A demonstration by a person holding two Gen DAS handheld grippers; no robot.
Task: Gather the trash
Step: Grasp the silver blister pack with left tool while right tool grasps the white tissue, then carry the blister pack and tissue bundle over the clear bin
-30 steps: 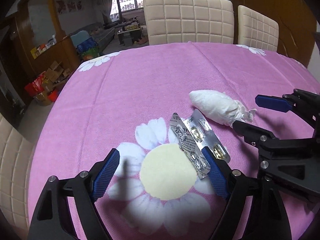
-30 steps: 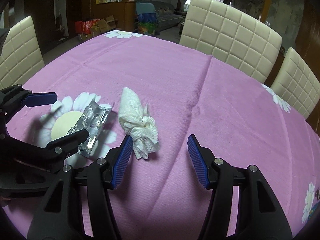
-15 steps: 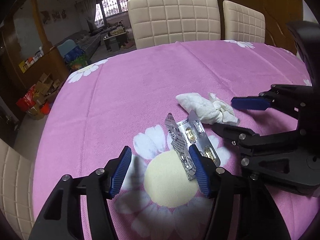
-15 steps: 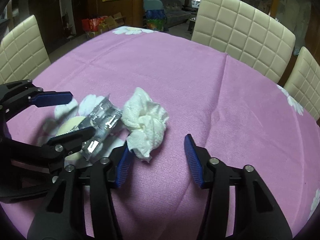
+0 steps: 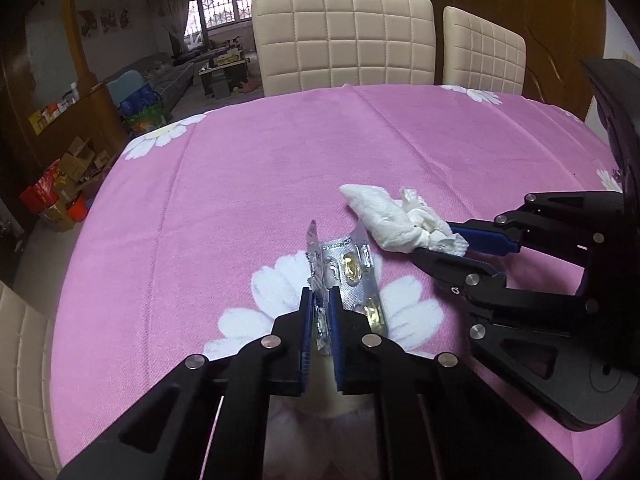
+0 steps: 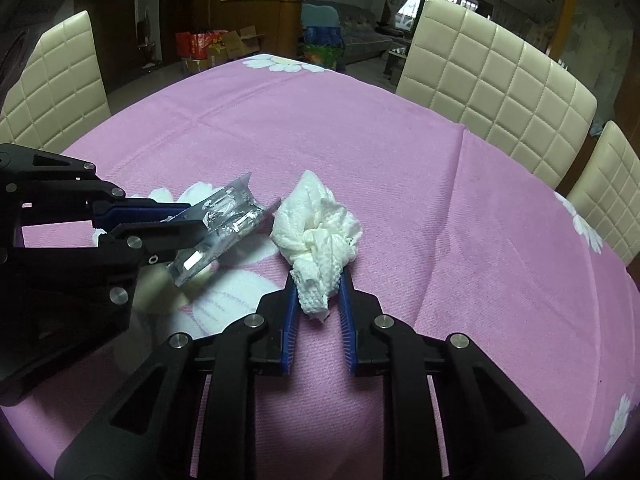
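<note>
Silver foil pill blister packs lie on the pink flowered tablecloth. My left gripper is shut on one blister strip, which stands on edge between the blue pads. The packs also show in the right wrist view. A crumpled white tissue lies right of the packs. My right gripper is closed on the tissue's near end. The tissue also shows in the left wrist view, with my right gripper on its right end.
Cream quilted chairs stand along the far side of the table and at the left. Cardboard boxes and red bags sit on the floor beyond the table's left edge.
Both grippers have closed. The left one shut on a blister strip and tipped it on edge. The right one closed on the tissue's end, and the tissue shifted slightly.
</note>
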